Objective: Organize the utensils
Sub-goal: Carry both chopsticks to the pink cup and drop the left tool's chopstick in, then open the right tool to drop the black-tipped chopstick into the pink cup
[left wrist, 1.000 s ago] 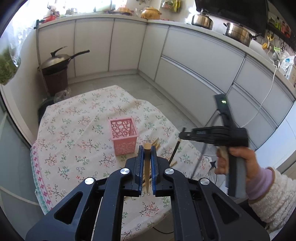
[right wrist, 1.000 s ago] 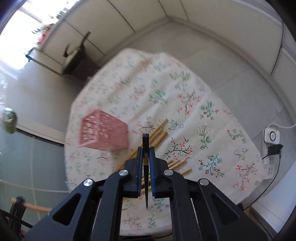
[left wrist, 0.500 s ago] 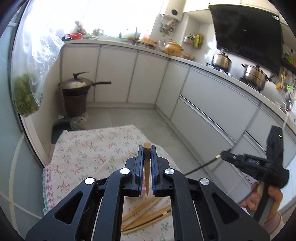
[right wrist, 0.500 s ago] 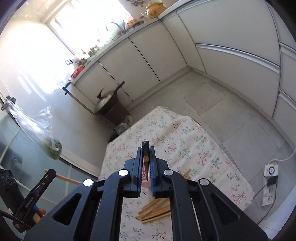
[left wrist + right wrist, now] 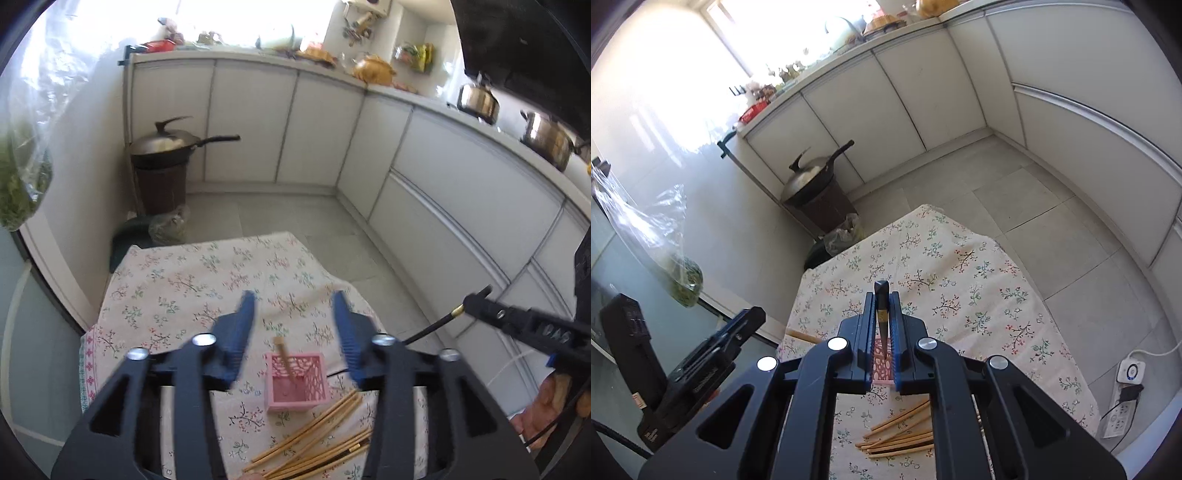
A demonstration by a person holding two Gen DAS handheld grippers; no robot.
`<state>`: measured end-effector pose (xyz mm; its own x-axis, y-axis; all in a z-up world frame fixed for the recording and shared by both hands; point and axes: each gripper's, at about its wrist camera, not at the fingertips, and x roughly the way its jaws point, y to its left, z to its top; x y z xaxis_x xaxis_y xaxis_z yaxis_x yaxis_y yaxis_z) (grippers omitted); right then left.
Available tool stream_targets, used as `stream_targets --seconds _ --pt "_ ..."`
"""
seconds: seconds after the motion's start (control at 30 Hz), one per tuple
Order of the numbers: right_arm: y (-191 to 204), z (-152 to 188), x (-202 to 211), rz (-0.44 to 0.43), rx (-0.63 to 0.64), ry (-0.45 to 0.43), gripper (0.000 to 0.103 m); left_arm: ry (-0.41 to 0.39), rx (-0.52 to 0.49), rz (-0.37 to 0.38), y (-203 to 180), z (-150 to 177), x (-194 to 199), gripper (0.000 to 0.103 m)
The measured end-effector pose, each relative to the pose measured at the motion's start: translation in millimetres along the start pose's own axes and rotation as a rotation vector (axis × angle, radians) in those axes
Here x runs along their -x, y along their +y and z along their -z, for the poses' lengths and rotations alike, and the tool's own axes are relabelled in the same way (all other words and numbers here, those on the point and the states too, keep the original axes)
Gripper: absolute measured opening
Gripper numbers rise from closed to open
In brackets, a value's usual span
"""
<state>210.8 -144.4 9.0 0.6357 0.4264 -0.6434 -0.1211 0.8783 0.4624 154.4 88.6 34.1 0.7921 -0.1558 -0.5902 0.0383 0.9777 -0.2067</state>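
Left tongs [image 5: 293,325] just opened, one wooden chopstick [image 5: 285,360] dropped in one pink basket [image 5: 297,384], right tongs [image 5: 882,314] clamping one dark chopstick [image 5: 881,306]

Dark chopstick [image 5: 881,314] in right hand-held gripper [image 5: 882,295]

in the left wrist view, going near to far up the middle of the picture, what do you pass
loose chopsticks → pink basket with one chopstick standing in it → floral tablecloth → grey floor tiles → white cabinets → cluttered counter
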Motion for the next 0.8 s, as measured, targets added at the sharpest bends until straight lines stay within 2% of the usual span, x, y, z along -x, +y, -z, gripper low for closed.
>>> stream_targets --seconds 0.2,0.43,0.53,0.6,0.7,0.8 --pt "9.1 -1.3 -22.7 0.021 0.023 0.034 0.007 -0.105 0.067 -0.025 15.5 -12.6 36.1 0.064" --pt "13.3 1.4 -58.3 0.064 0.028 0.069 0.008 -0.072 0.074 -0.025 19.0 -13.8 31.3 0.066" --pt "7.4 3.8 -75.8 0.050 -0.012 0.074 0.011 -0.053 0.065 -0.022 16.7 -12.2 27.5 0.069" --pt "4.0 5.9 -71.5 0.026 -0.032 0.054 0.011 -0.047 0.047 -0.031 13.3 -9.3 25.5 0.069" --pt "6.4 9.9 -51.6 0.038 0.002 -0.004 0.015 -0.050 0.006 -0.060 3.9 -4.7 25.4 0.070" --pt "9.4 17.5 -24.7 0.067 0.046 -0.084 0.030 -0.063 -0.021 -0.076 -6.4 -1.8 27.3 0.074"
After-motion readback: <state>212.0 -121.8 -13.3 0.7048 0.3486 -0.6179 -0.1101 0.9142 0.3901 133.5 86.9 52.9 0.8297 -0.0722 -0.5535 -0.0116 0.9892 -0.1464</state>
